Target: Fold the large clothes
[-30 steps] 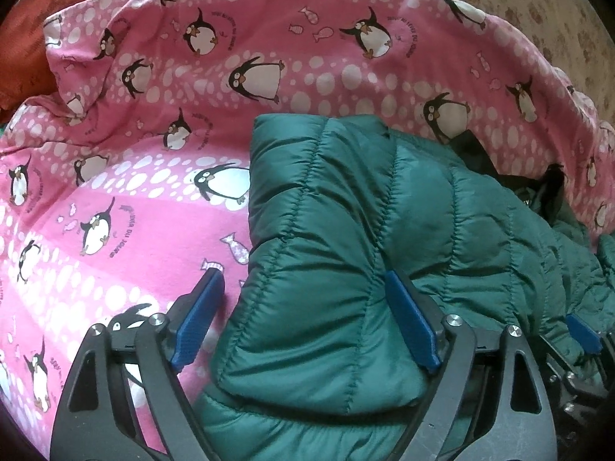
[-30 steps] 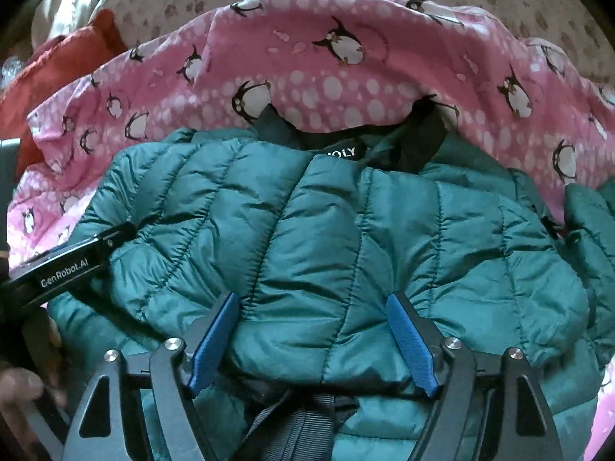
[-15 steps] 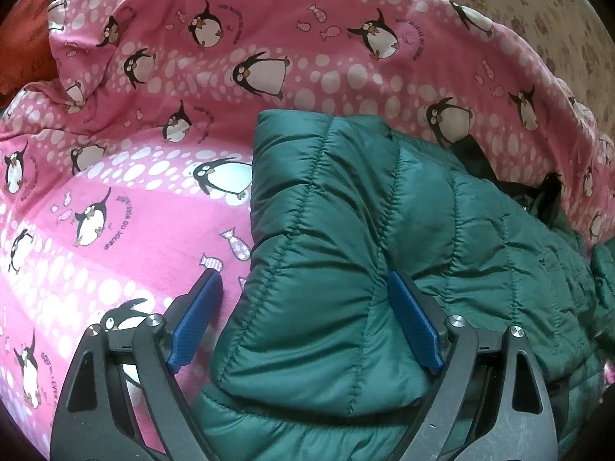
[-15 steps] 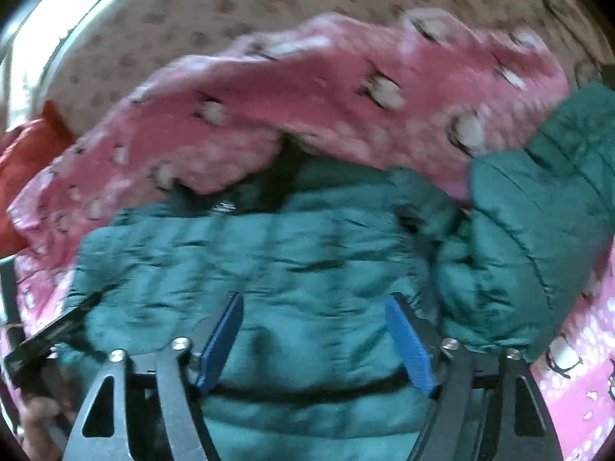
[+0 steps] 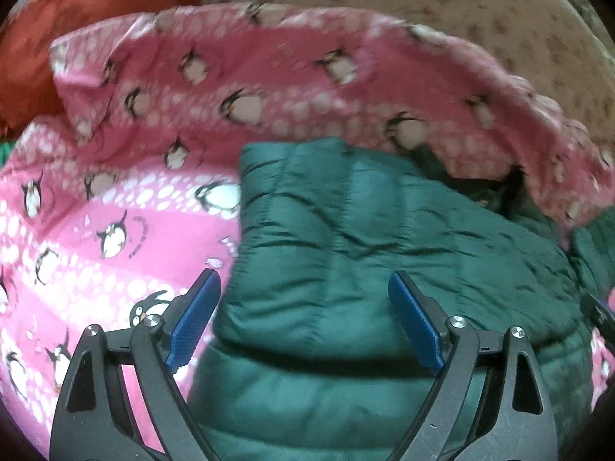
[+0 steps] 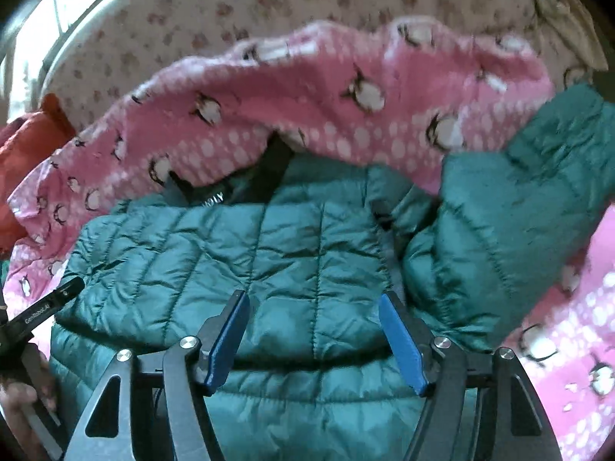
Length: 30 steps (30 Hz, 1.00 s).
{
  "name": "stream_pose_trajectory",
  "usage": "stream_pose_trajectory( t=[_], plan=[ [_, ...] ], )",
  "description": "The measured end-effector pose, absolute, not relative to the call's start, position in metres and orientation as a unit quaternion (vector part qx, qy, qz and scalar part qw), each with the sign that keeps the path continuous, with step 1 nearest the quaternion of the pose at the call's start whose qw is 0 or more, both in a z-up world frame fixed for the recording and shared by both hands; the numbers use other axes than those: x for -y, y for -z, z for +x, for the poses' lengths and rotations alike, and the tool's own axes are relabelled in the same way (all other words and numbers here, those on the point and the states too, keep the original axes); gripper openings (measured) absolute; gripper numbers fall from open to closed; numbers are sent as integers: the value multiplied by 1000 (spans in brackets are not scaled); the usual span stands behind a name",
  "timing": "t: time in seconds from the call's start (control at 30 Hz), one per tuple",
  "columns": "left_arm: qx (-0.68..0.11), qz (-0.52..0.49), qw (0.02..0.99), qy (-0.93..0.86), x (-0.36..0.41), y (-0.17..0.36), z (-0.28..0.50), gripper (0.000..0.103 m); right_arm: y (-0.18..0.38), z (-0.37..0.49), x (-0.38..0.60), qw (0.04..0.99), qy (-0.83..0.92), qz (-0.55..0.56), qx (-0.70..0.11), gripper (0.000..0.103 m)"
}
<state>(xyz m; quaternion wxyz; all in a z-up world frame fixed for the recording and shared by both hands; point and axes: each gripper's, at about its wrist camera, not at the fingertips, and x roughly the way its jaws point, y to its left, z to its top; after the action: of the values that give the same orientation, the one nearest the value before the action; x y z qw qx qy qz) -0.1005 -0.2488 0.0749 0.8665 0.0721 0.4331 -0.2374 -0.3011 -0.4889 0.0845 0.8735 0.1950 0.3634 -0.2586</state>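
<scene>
Above the green puffer jacket (image 6: pixel 307 249), both grippers' fingers stand spread, the right gripper's (image 6: pixel 313 340) having just narrowed.

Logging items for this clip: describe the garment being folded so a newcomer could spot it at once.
A pink penguin-print blanket covers the surface. On its middle lies the quilted jacket, puffy and shiny with stitched panels. It is the only dark green thing, unlike the orange cloth at the far left.

One green quilted jacket (image 6: pixel 269 253), one pink penguin blanket (image 5: pixel 115 207), one orange cushion (image 5: pixel 77 38), two tools (image 5: pixel 303 319)
</scene>
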Motion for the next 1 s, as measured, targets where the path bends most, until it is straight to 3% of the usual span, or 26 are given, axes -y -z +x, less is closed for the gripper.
stream_pose_trajectory(
  t=[0.2, 0.43, 0.53, 1.0],
  plan=[
    [-411, 79, 866, 272, 274, -92, -125, 89, -79, -299, 494, 868, 258, 205, -372, 68],
    [-440, 111, 848, 275, 298, -60, -131, 89, -48, -297, 493, 857, 263, 195, -399, 68],
    [-433, 132, 850, 268, 303, -53, -135, 89, -38, -295, 497, 848, 260, 203, -414, 75],
    [-429, 130, 852, 270, 302, -48, -135, 91, -32, -297, 503, 849, 244, 228, -410, 82]
  ],
)
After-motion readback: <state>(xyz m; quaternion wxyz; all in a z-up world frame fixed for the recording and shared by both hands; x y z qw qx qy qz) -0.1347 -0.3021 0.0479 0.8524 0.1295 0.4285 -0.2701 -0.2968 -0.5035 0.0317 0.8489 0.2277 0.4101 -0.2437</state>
